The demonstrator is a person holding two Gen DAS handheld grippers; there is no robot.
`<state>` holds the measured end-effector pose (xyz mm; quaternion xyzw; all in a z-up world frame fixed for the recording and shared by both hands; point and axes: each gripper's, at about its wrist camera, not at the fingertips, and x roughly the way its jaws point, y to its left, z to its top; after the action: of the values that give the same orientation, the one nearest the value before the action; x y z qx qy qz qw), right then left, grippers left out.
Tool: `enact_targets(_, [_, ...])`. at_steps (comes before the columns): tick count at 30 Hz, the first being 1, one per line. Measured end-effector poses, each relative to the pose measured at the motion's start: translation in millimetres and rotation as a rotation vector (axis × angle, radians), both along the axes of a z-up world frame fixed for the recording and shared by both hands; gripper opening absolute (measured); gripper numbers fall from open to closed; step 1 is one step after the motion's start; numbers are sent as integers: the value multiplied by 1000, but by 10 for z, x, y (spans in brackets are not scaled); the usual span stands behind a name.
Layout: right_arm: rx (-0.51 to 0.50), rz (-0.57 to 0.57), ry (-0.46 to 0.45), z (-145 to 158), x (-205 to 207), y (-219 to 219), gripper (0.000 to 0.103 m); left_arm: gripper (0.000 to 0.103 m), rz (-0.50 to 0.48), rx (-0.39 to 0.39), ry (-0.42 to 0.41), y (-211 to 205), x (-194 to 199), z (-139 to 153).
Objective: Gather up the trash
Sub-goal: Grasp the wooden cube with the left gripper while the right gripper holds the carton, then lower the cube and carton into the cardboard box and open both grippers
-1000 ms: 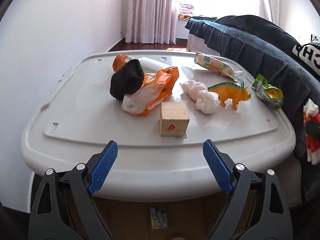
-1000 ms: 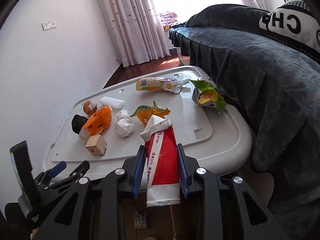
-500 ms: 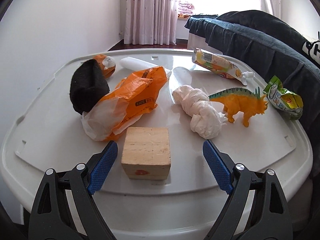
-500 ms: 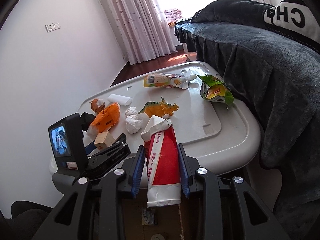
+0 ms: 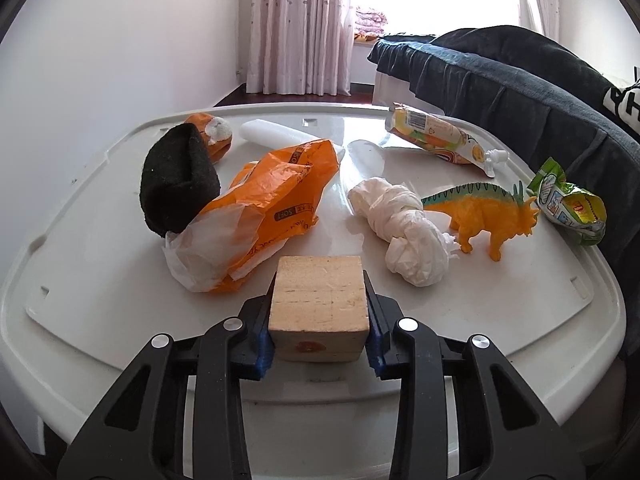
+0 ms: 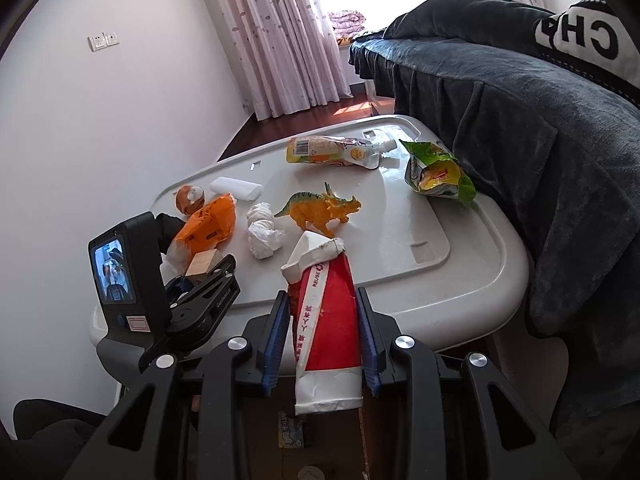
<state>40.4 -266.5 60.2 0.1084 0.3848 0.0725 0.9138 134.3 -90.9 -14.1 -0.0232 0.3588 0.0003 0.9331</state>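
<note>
My left gripper (image 5: 319,338) is shut on a wooden cube (image 5: 319,312) at the near edge of the white table (image 5: 100,280). It also shows in the right wrist view (image 6: 200,276). My right gripper (image 6: 322,336) is shut on a crushed red and white carton (image 6: 325,320), held off the table's front edge. On the table lie an orange plastic bag (image 5: 260,208), a white tissue wad (image 5: 404,232), a yellow drink pouch (image 5: 436,140) and a green snack wrapper (image 5: 568,204).
An orange toy dinosaur (image 5: 484,212), a black sock (image 5: 176,184), an orange and white ball (image 5: 212,136) and a white foam piece (image 5: 280,136) are also on the table. A dark sofa (image 6: 520,120) runs along the right. A cardboard box (image 6: 320,440) sits below.
My left gripper has moved forward over the table and closed on the wooden cube. The right gripper still holds the carton and has barely moved.
</note>
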Motion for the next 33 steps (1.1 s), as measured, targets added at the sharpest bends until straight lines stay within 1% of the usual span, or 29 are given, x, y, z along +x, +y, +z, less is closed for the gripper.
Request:
enact_targets(6, [9, -7, -2, 10, 18, 3, 33, 34, 50, -32, 59, 135, -93, 74])
enact_targets(11, [-2, 1, -6, 16, 24, 54, 33, 34, 72, -31, 77, 265, -322, 224])
enact_targets(18, [-41, 29, -12, -12, 48, 246, 33, 34, 68, 9, 40, 369, -705, 543])
enact_targets(21, [-57, 60, -26, -12, 4, 387, 33, 34, 46, 24, 7, 428, -990, 745])
enact_targets(24, [-50, 102, -48, 14, -141, 515, 33, 34, 32, 25, 3, 501, -1267, 842])
enact_targets(26, [-51, 127, -72, 16, -308, 593, 33, 34, 25, 27, 19, 563, -1474, 840])
enact_targets(28, [-68, 142, -68, -66, -482, 672, 33, 34, 21, 33, 42, 609, -1646, 772])
enact_targets(30, [-60, 149, -32, -182, -628, 713, 33, 34, 20, 48, 68, 629, -1764, 663])
enact_targets(32, [-58, 146, 7, -293, -746, 738, 33, 34, 19, 39, 103, 663, -1877, 510])
enact_targets(33, [-55, 148, 28, -349, -805, 750, 33, 34, 16, 32, 135, 666, -1916, 399])
